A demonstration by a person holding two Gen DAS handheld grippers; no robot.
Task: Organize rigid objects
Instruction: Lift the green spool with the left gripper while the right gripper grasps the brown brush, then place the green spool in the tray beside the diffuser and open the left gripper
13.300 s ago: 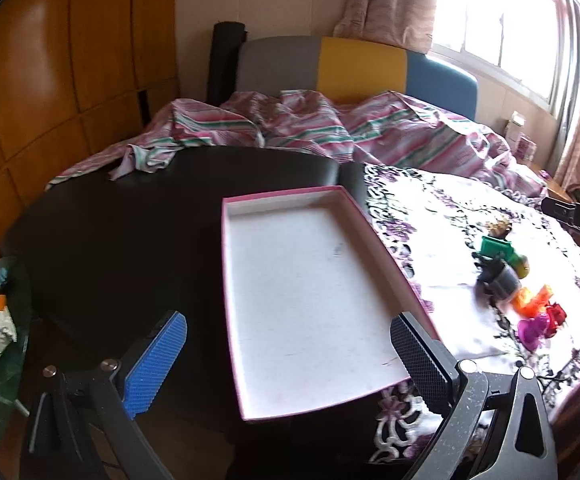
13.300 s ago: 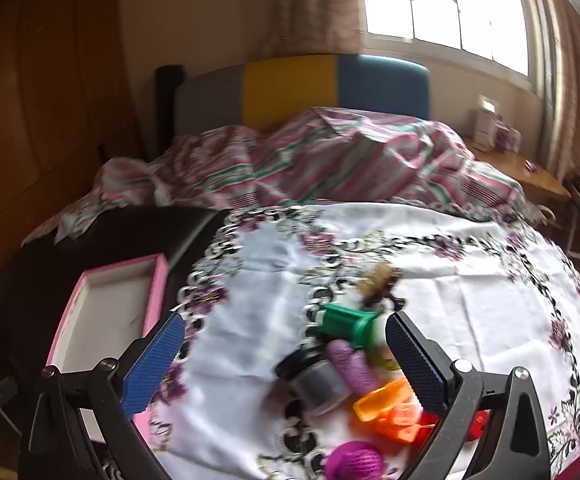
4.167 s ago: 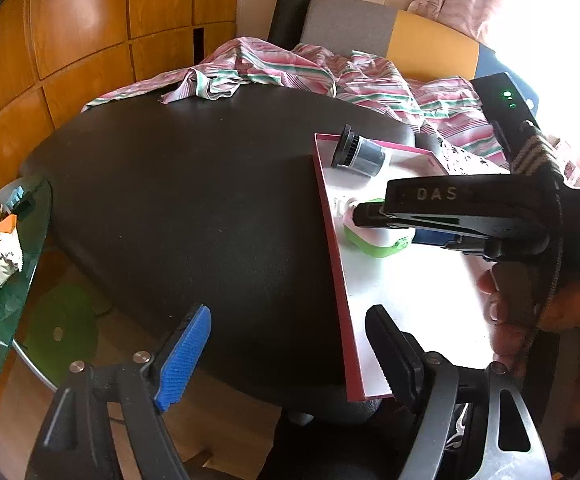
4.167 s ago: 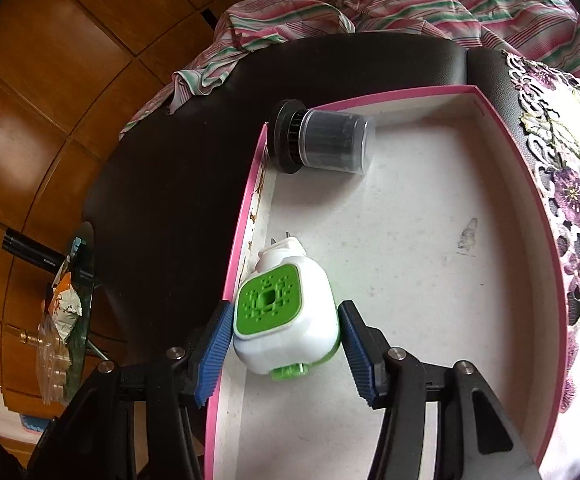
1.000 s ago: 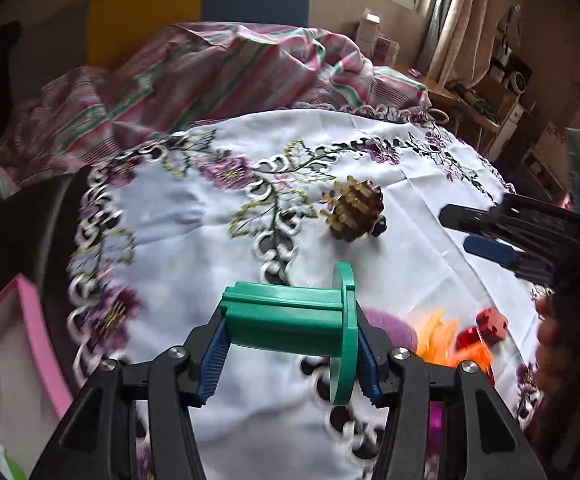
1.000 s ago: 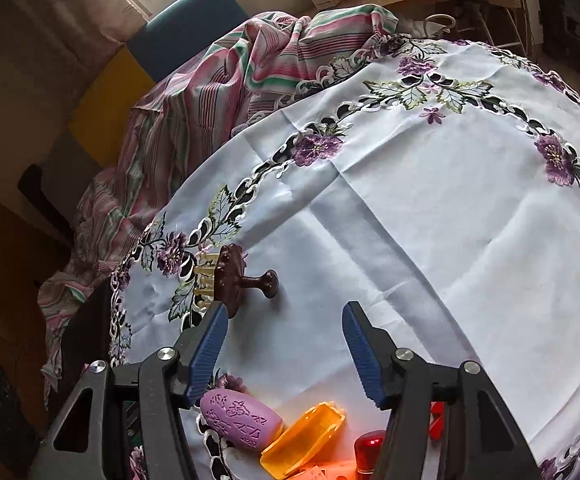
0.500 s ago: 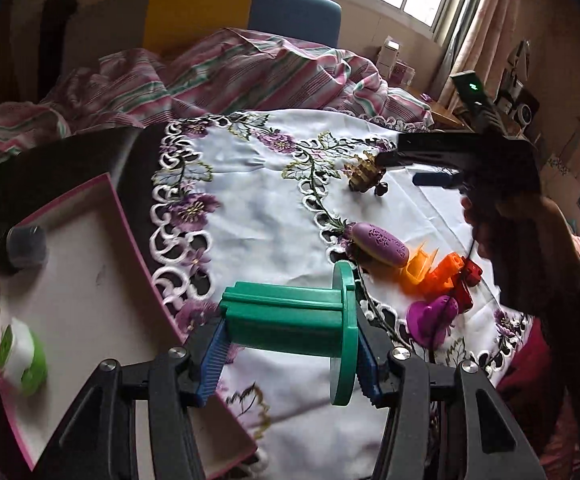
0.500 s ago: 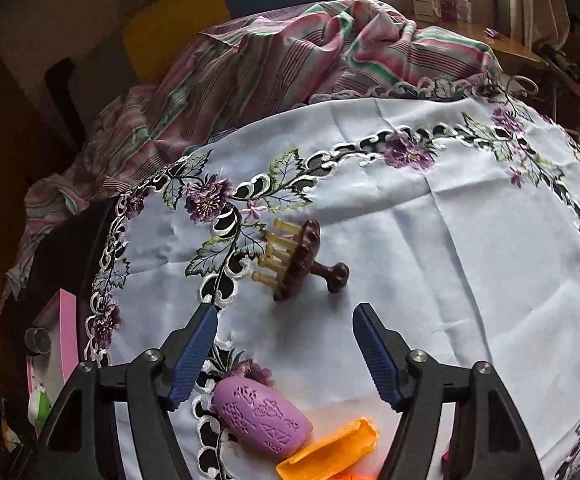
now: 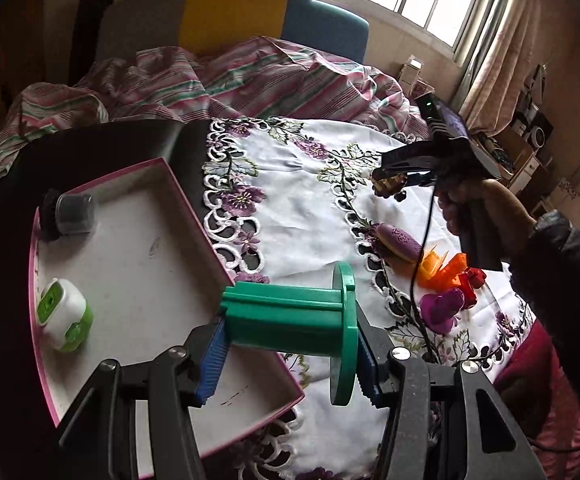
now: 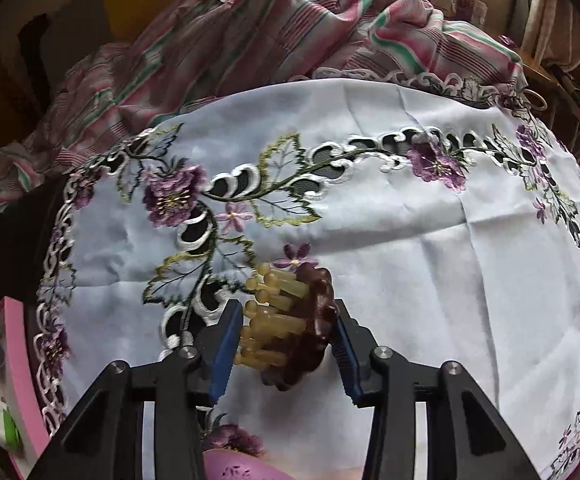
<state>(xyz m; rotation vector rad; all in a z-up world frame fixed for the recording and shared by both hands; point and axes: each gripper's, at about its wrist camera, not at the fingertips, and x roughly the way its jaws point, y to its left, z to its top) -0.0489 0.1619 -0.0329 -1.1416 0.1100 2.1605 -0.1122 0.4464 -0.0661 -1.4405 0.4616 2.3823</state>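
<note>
The left gripper tilts downward over the near right corner of the pink tray, clamped on a green spool lying crosswise. Right of the tray, over the embroidered cloth, the right gripper points steeply down, its jaws closing around a brown massage brush.

Left tongs: black frame, blue ribbed pads, silver screws.
Right tongs: same build; black cable.
Sleeve: dark, quilted.
</note>
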